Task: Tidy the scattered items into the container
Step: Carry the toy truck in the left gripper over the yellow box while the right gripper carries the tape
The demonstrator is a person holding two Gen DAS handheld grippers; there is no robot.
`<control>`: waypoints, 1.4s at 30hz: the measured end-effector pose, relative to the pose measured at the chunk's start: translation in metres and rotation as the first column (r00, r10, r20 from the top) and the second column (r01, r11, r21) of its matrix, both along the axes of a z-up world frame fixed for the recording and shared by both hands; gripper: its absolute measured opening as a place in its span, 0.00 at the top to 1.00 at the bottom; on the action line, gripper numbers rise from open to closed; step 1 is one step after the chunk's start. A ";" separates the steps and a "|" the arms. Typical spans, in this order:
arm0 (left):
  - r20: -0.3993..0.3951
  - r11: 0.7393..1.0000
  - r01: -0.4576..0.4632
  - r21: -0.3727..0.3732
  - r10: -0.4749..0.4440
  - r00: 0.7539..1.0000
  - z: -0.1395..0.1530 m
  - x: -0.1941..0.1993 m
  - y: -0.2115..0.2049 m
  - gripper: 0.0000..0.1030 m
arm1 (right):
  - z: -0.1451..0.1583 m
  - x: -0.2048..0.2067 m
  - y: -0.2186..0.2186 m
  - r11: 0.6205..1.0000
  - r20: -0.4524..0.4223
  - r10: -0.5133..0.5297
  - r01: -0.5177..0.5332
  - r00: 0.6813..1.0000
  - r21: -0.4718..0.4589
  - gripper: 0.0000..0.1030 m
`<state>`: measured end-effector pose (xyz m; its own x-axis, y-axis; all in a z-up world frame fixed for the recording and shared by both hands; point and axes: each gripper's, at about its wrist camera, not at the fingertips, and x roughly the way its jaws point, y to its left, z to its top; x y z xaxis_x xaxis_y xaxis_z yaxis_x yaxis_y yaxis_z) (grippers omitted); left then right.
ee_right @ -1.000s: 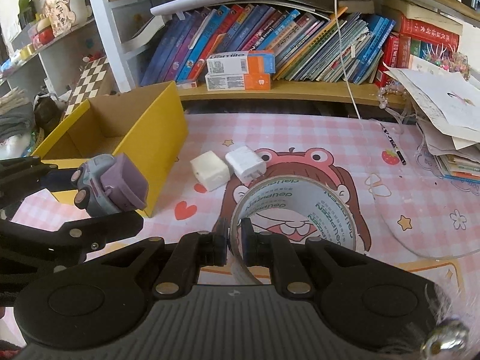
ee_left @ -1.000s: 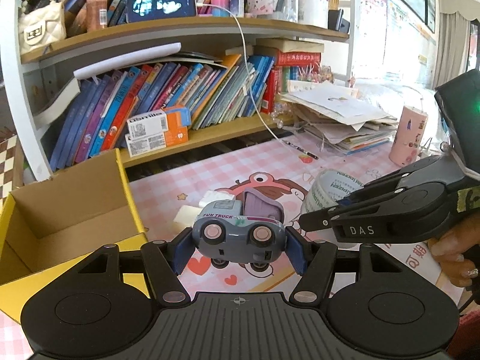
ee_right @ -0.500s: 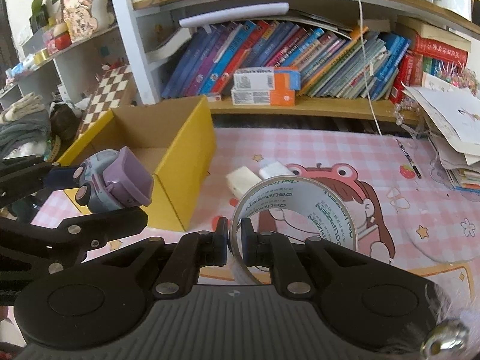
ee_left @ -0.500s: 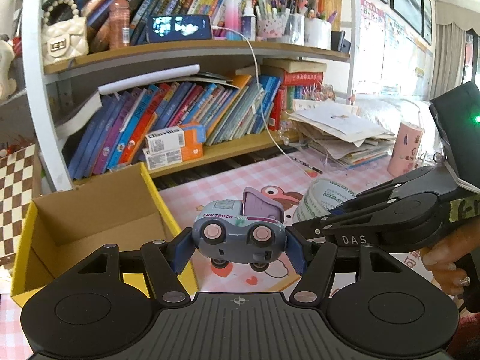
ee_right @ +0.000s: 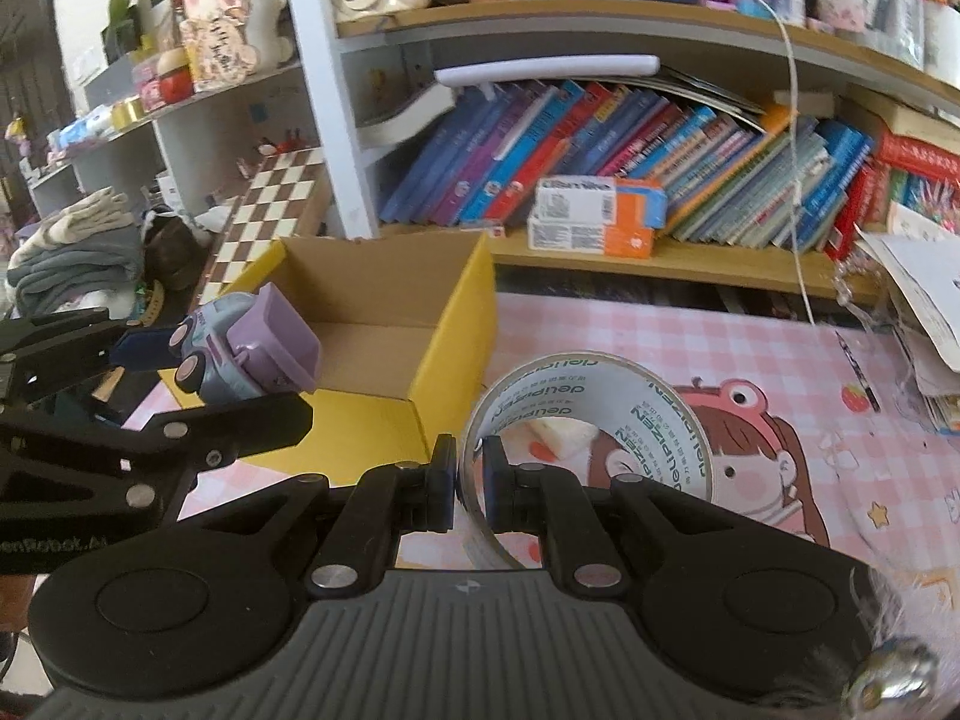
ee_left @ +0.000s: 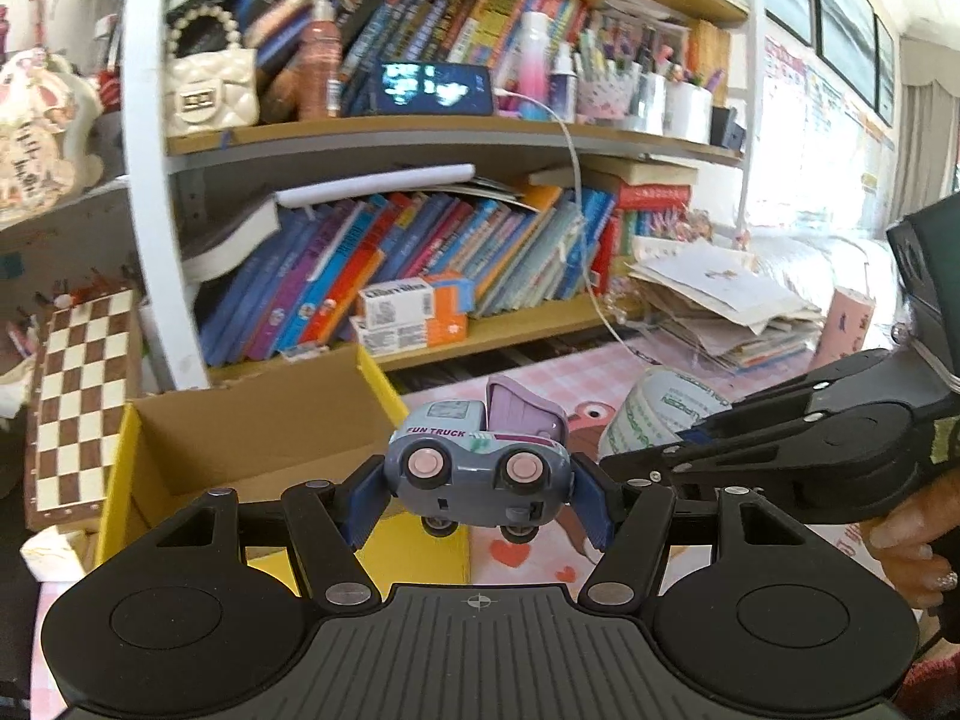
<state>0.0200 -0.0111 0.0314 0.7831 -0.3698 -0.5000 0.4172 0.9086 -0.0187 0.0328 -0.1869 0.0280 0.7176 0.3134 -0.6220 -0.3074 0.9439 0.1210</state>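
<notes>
My left gripper (ee_left: 477, 498) is shut on a grey and purple toy truck (ee_left: 480, 459) and holds it in the air by the right wall of the open yellow cardboard box (ee_left: 252, 438). The truck (ee_right: 246, 354) and the left gripper (ee_right: 180, 384) also show in the right wrist view, above the box's front edge (ee_right: 384, 414). My right gripper (ee_right: 468, 483) is shut on the wall of a clear tape roll (ee_right: 600, 408), lifted above the pink mat. The roll (ee_left: 654, 414) and right gripper (ee_left: 666, 450) show right of the truck in the left wrist view.
A bookshelf full of books (ee_right: 600, 150) stands behind the box. A chessboard (ee_left: 72, 396) leans left of the box. A paper pile (ee_left: 720, 306) lies at the right. A white block (ee_right: 564, 435) lies on the pink checked mat (ee_right: 750, 360), seen through the roll.
Both grippers have risen and moved left toward the box with the truck and the tape roll held in them. The box now lies closer under the truck.
</notes>
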 end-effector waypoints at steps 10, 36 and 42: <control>0.014 0.997 -0.072 -0.030 0.073 0.997 0.005 -0.002 0.029 0.38 | 0.012 0.006 0.031 0.997 0.013 0.072 -0.072 0.997 -0.016 0.92; 0.019 0.970 -0.230 -0.080 0.232 0.973 -0.003 0.000 0.087 0.38 | 0.023 0.025 0.092 0.981 0.034 0.184 -0.181 0.982 -0.075 0.92; 0.017 0.964 -0.252 -0.082 0.254 0.967 -0.005 0.007 0.095 0.38 | 0.021 0.036 0.100 0.978 0.029 0.197 -0.194 0.980 -0.076 0.92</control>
